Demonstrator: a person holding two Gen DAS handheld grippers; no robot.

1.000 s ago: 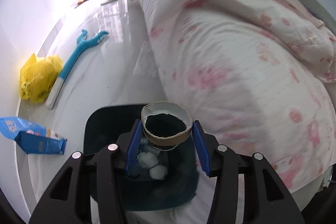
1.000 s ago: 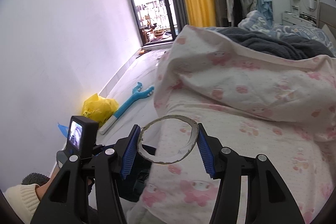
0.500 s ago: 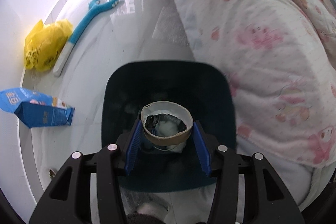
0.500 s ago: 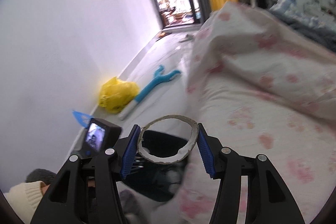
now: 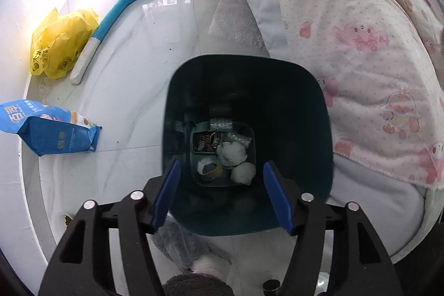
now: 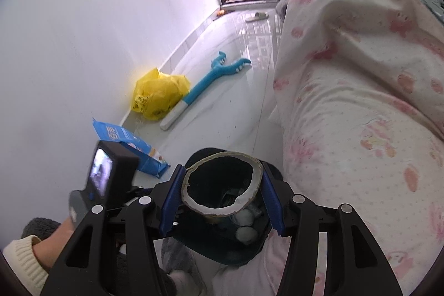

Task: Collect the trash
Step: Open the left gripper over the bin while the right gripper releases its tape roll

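Left fingers [image 5: 222, 193] opening, nothing between them: the cardboard ring [image 5: 208, 170] they gripped a second ago now lies in the bin [image 5: 319, 129], centre frame. Yellow bag [image 5: 59, 46] and blue packet [image 5: 52, 129] left on the floor, frame left. Right fingers [image 6: 220, 197] clamp a larger ring [image 6: 222, 210] over the bin, lower centre, not yet dropped.

Dark teal bin [image 5: 319, 107], yellow bag [image 5: 59, 46]

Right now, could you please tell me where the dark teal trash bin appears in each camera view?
Left wrist: the trash bin fills the centre, seen from above, beyond the open jaws.
Right wrist: the bin sits low centre, behind the held cardboard ring.
Shared landmark: the yellow bag by the wall.
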